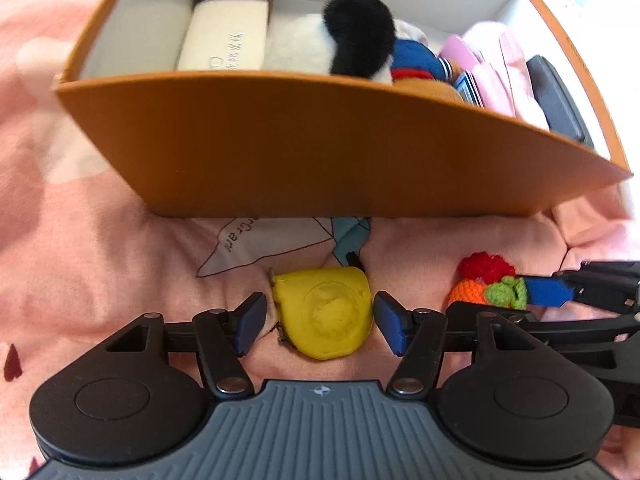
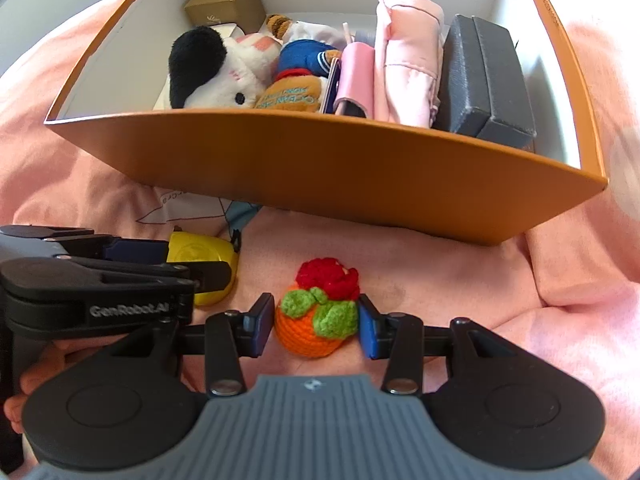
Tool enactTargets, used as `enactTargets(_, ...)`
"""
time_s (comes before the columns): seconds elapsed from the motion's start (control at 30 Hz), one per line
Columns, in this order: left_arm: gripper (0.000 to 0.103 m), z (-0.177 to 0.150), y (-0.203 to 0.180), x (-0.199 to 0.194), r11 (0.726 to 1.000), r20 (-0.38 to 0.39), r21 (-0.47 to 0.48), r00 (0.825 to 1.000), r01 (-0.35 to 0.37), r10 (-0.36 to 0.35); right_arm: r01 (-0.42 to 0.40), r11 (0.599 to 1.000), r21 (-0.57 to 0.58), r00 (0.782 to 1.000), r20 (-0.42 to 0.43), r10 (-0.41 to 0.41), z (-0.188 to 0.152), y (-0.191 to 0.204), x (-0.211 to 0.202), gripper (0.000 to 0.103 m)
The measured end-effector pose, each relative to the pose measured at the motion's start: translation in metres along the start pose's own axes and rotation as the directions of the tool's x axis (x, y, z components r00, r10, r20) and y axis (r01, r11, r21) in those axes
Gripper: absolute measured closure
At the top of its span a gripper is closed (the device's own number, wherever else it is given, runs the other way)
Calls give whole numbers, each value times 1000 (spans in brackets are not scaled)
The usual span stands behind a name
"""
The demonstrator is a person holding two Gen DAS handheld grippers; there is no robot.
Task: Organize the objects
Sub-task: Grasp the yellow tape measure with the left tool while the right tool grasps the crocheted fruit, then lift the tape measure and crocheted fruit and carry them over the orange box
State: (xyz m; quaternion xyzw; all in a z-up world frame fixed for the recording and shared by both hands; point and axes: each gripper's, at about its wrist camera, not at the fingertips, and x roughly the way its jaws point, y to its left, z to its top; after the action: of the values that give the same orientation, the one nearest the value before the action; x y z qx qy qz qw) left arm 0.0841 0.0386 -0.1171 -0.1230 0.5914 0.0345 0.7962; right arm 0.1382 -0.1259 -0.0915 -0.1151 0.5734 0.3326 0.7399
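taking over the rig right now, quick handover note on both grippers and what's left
Left gripper: open, jaws either side of the yellow case on the pink blanket, not gripping.
Right gripper: pads at both sides of the crochet toy; it sits on the blanket, grip unclear.
Orange box: already holds plush toys, pink pouch, grey box, gold box.
Left: put case and toy in the box.

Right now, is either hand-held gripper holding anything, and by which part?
Right hand-held gripper clamps the orange-and-red crocheted toy by its sides. Left hand-held gripper straddles the yellow tape measure, not gripping.
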Motion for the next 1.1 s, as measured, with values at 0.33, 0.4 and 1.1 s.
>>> enactTargets(0.33, 38, -2, -2, 4, 1000, 7, 13, 1000, -26, 26, -48, 998, 39, 999, -4, 48, 0, -15, -5, 53)
enactTargets(0.4, 41, -3, -3, 2, 999, 7, 20, 1000, -30, 30, -46, 998, 43, 999, -3, 46, 1, -15, -8, 52)
enactTargets(1.1, 43, 16, -16, -100, 952, 73, 190, 964, 238, -255, -126, 992, 10, 981, 153, 123, 10, -35, -102, 59)
